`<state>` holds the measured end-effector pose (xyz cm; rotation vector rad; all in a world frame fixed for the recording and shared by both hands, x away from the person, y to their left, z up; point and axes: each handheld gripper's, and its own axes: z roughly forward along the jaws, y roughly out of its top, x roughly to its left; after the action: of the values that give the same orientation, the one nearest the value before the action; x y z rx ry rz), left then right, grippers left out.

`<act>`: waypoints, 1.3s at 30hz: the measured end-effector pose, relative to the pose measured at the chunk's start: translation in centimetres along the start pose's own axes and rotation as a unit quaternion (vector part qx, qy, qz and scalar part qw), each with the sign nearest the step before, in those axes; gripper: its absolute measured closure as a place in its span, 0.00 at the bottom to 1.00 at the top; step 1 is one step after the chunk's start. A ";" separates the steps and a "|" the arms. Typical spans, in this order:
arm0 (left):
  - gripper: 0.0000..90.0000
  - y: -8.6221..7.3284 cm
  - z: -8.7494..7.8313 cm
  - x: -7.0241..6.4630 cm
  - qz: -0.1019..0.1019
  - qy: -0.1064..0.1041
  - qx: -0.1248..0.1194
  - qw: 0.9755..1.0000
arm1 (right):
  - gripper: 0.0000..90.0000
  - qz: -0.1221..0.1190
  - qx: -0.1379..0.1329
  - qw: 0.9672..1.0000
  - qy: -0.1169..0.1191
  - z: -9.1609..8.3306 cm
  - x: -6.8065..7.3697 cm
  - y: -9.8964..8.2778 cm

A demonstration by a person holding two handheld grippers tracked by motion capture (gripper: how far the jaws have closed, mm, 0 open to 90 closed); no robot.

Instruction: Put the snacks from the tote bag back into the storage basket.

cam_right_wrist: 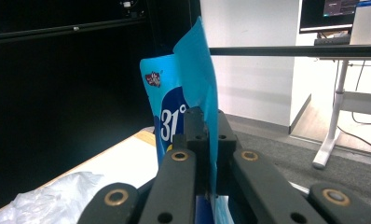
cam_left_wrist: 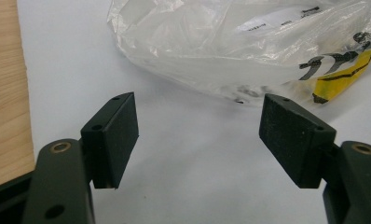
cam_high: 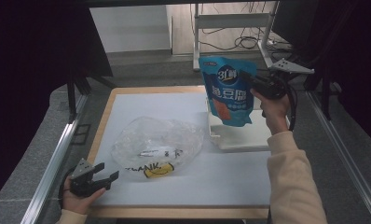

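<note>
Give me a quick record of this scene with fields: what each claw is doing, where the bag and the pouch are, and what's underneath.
right claw: shut on the blue pouch, held up above the table
left claw: open, nothing between its jaws, low at the near left corner of the white mat
clear plastic bag: lying crumpled on the mat, just ahead of the left claw
white tray: on the mat, below the pouch
</note>
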<state>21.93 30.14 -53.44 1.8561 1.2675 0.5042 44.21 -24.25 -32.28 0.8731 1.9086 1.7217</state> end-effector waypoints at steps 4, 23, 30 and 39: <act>0.32 0.0 0.0 0.0 0.000 0.000 0.001 1.000 | 0.99 -0.005 0.001 1.000 0.003 0.5 -0.5 -0.2; 0.32 -0.1 0.0 0.1 0.001 0.003 0.004 1.000 | 0.99 0.018 0.016 1.000 0.001 2.9 -3.0 -2.8; 0.32 -0.1 -0.1 0.1 0.000 0.004 0.004 1.000 | 0.98 0.028 0.020 0.999 0.005 3.4 -4.4 -4.1; 0.32 -0.1 -0.1 0.0 0.002 0.004 0.003 1.000 | 0.96 0.031 0.026 0.999 -0.013 2.5 -5.5 -4.3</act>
<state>21.78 30.18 -53.47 1.8636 1.2726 0.5106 49.16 -26.43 -37.45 0.9787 1.9356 1.6943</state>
